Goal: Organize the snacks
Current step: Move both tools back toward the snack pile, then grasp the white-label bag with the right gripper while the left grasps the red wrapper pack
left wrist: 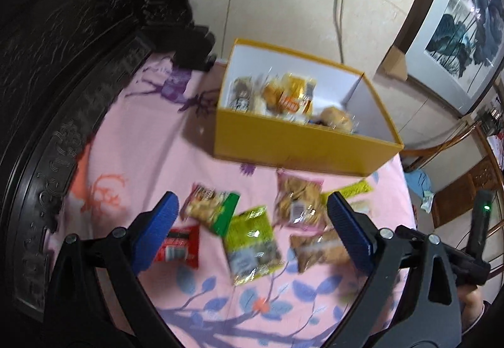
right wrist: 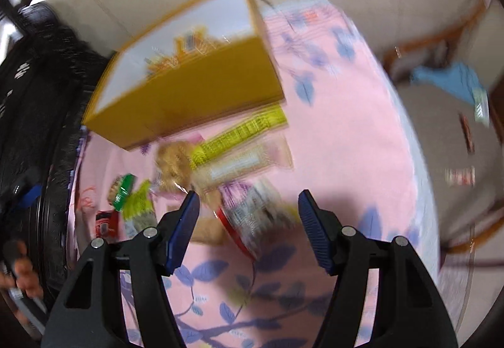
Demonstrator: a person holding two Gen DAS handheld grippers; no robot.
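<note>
Yellow box [left wrist: 302, 143] on pink floral cloth [left wrist: 132, 159], several snacks inside. Loose snack packets [left wrist: 252, 241] lay just before the box. Left gripper [left wrist: 252, 222] and right gripper [right wrist: 249, 206]: jaws released, empty, above packets.

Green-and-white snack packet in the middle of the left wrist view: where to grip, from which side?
The green-and-white snack packet lies flat on the pink cloth, clear of its neighbours. Probably come from above with the open left gripper and pinch across its two long side edges; its narrow width fits between the jaws.
</note>
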